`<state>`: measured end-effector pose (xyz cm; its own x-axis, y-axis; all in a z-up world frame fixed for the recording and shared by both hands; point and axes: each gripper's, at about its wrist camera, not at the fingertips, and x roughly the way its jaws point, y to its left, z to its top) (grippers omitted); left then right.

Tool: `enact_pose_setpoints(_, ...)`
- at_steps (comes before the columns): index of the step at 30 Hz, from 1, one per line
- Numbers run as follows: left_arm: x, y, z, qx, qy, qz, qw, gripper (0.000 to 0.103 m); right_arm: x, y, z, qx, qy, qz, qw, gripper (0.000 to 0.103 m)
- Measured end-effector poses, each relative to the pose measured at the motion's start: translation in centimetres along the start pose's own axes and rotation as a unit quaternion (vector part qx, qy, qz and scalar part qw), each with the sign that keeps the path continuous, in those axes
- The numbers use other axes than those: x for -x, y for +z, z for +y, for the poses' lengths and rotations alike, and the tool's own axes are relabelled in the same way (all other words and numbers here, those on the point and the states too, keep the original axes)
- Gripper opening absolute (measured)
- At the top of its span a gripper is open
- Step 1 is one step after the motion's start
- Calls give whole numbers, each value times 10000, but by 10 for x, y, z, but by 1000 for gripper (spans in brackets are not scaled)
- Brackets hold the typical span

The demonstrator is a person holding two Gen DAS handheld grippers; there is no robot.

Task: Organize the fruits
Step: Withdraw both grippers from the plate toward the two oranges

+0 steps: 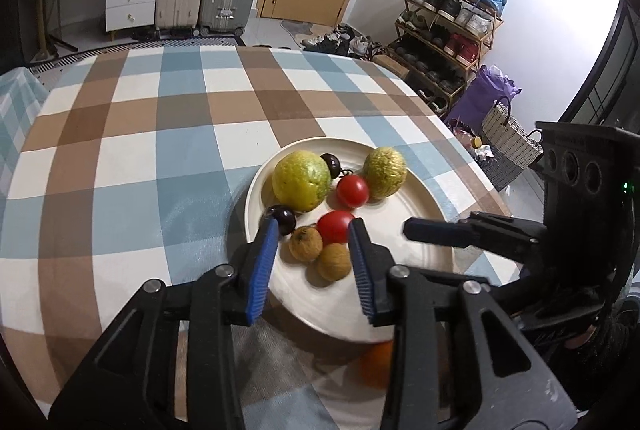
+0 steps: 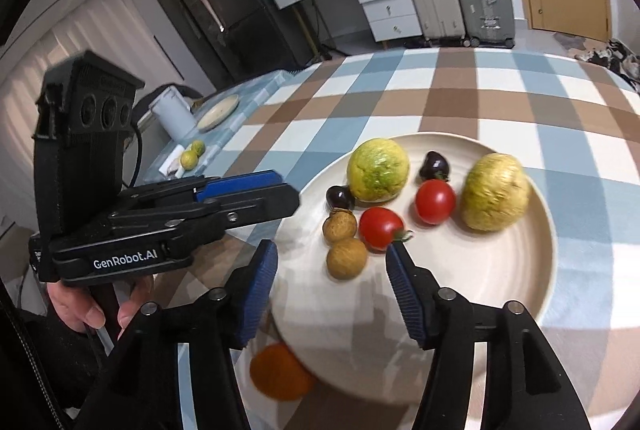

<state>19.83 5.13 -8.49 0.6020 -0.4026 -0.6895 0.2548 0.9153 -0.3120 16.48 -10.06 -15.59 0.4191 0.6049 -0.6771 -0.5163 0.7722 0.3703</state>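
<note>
Your left tongs [image 1: 314,230] are spread, empty, over the near side of the plate [image 1: 416,266]; your right tongs [image 2: 332,254] are spread too, above the plate's near edge. Tomatoes [image 2: 435,201], guavas [image 2: 378,169], longans [image 2: 346,257] and cherries [image 2: 434,165] lie on the plate. An orange [image 2: 280,372] lies on the checked surface [image 1: 120,157], tucked against the plate's near rim.

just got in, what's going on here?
A person holds two black grippers with blue pads over a cream ceramic plate on a checked tablecloth. The left gripper and right gripper are both open and empty. The plate holds two yellow-green guavas, two red tomatoes, two brown longans and two dark cherries. An orange fruit lies off the plate.
</note>
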Motion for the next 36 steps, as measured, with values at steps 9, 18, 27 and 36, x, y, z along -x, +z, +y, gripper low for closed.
enact_pose_setpoints(9, 48, -20, -31, -157, 396, -399, 9983, 70, 57, -15, 8, -5, -206, -573, 9981, 82)
enact_pose_setpoints(18, 84, -46, -53, -143, 653, -643, 9957, 83, 103, -40, 25, 70, -373, -1144, 9927, 98)
enact_pose_setpoints(27, 107, -76, -65, 76, 857, -861, 9926, 101, 130, -66, 42, 196, -478, -1466, 9878, 102)
enact_pose_setpoints(36, 118, -109, -73, 30, 1562, -1073, 9819, 102, 143, -98, 48, 178, -620, -1478, 9869, 103)
